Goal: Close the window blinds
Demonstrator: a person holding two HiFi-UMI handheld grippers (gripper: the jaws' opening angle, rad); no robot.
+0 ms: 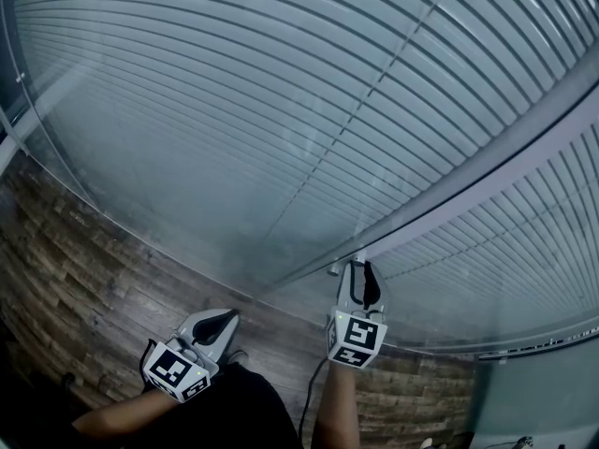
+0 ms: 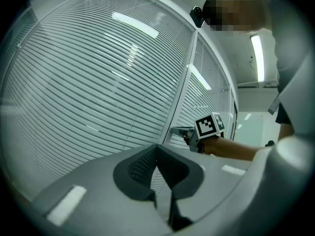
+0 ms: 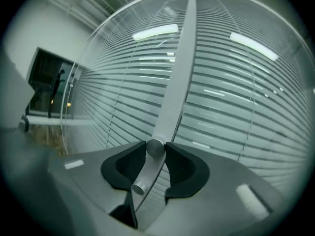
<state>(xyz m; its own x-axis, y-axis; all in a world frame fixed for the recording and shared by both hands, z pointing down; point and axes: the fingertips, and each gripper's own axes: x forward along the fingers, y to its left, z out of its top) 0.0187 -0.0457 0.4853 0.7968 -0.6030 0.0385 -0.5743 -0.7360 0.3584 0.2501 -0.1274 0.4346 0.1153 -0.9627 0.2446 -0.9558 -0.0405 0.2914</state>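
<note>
1. Risk: the right gripper (image 3: 155, 149) pinches the knob (image 3: 147, 167) only at the pad tips, on its rounded end; smooth round metal, so my guess is the pads skid around it when twisting and the blinds (image 1: 234, 110) don't turn.
2. Risk: a twist off the knob's axis would pry it sideways against the window frame (image 3: 177, 73); the grip could pop off or the jaw tips could knock the glass.
3. Risk: turning direction is not readable from here; the wrong way would open the slats further; they look part-tilted, with gaps showing between them.
4. Right gripper state: jaws partly closed, pads pressing both sides of the knob; nothing else in them.
5. Knob position: centre-low in the right gripper view, between the jaws, rod pointing back toward the camera; it sits on the frame strip running up the middle; blinds fill the glass on both sides.
6. Left gripper (image 2: 157, 149): jaws together, empty; lower left of the head view, above the wood floor (image 1: 75, 279), well apart from the knob.
</note>
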